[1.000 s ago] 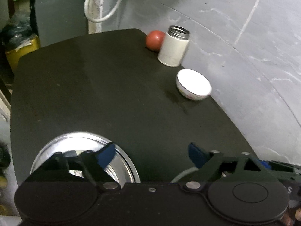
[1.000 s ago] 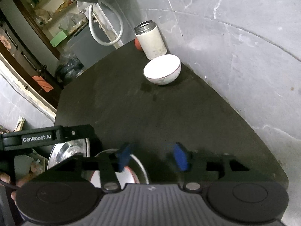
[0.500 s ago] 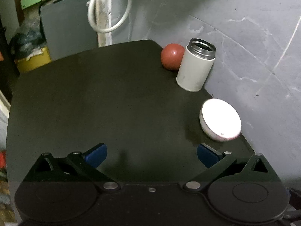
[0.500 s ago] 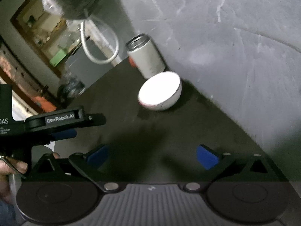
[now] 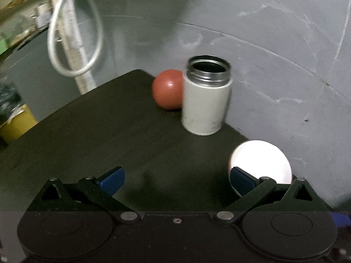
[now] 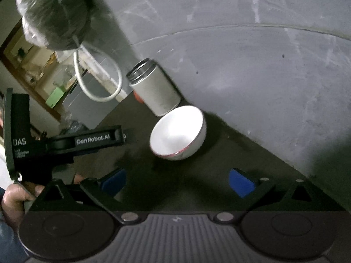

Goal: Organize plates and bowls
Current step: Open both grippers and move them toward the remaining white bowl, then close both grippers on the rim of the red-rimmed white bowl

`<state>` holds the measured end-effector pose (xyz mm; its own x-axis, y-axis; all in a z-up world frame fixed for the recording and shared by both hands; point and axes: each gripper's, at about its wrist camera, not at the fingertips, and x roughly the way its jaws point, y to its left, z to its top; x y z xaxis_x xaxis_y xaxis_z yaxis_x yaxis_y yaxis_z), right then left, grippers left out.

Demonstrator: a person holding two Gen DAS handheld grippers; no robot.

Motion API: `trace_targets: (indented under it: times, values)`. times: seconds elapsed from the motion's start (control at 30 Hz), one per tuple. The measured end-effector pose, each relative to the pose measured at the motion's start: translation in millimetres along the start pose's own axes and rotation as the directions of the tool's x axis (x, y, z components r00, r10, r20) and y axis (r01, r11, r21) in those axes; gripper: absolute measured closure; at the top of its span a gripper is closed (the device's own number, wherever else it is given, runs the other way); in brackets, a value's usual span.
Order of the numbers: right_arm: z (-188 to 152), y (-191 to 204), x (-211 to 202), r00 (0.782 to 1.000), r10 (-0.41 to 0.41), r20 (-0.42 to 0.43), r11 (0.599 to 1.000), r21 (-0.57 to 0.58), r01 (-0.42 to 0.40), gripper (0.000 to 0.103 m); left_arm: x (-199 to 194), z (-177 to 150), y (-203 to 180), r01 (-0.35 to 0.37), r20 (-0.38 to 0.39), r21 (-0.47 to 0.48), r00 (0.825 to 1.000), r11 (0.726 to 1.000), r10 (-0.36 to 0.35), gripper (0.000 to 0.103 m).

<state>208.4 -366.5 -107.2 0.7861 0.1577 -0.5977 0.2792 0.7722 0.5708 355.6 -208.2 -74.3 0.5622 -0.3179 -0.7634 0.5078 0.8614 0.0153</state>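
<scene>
Bare tabletop (image 6: 219,153) lies ahead of the right gripper (image 6: 177,183); canister (image 6: 156,93) and wall (image 6: 263,76) crowd behind the bowl (image 6: 177,138).

Left gripper (image 5: 176,180) spread wide over the dark table (image 5: 98,131) — the white bowl (image 5: 261,161) sits just behind its right finger; an open canister (image 5: 206,100) stands upright beyond, red ball (image 5: 167,89) touching it

White bowl (image 6: 178,139) with thin red rim line, upright, empty, on dark table near the wall
</scene>
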Motion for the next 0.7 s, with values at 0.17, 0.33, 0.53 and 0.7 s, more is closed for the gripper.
trace_targets:
  times: [0.17, 0.33, 0.53, 0.7]
  values:
    - [5.3, -3.0, 12.1, 0.999, -0.046, 0.009, 0.999, 0.028, 0.046, 0.010, 12.3, 7.6, -3.8, 0.070, -0.022, 0.055, 0.997, 0.996, -0.069, 0.001]
    - [9.4, -3.9, 18.8, 0.998, -0.060, 0.030, 0.997, 0.053, 0.059, 0.014, 18.1, 12.2, -9.7, 0.078, -0.030, 0.084, 0.997, 0.993, -0.075, 0.001]
    - [12.8, -1.4, 26.7, 0.991, -0.121, 0.054, 0.991, 0.066, 0.117, 0.027, 22.5, 12.2, -11.8, 0.064, -0.044, 0.092, 0.997, 0.994, -0.060, 0.001]
    - [18.6, -0.4, 32.9, 0.989, -0.133, 0.070, 0.989, 0.079, 0.128, 0.028, 26.0, 11.0, -9.8, 0.070, -0.060, 0.075, 0.996, 0.995, -0.065, 0.001]
